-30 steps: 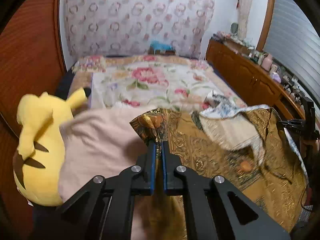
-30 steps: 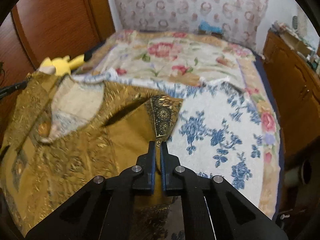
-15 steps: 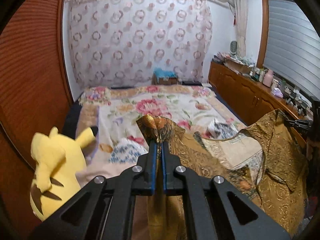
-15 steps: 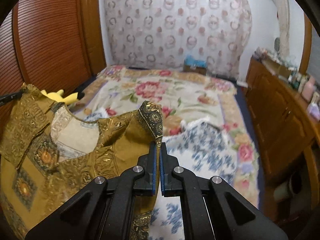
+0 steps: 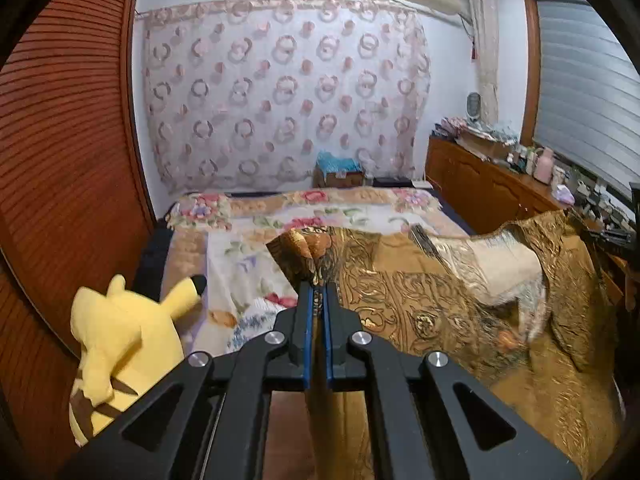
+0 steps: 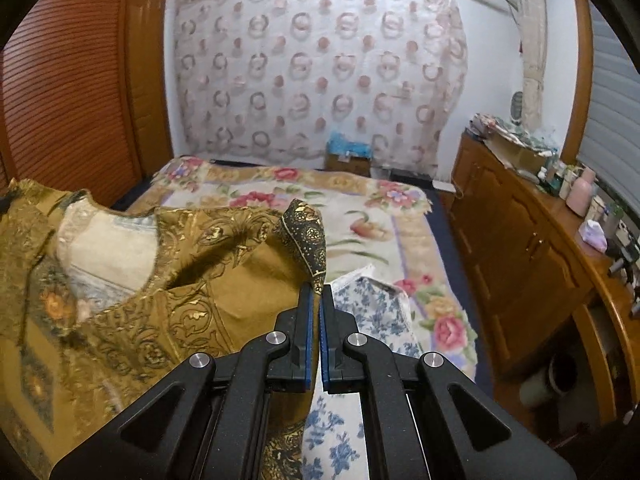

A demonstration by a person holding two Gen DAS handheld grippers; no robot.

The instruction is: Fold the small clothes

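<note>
Raised since the prior second: gold-brown brocade garment with cream lining [image 5: 420, 296], formerly slumped low on the bed, was now lifted and stretched between both grippers above the floral bedspread [image 5: 256, 256]. Left gripper [image 5: 316, 300]: jaws pressed together, pinching one shoulder corner of the cloth. Right gripper [image 6: 316, 300]: jaws pressed together, pinching the opposite dark-patterned corner. Yellow plush toy with black-tipped ears [image 5: 120, 344] sat at the bed's left edge. Blue-flowered white cloth [image 6: 372, 312] lay on the bedspread beneath the garment.
</note>
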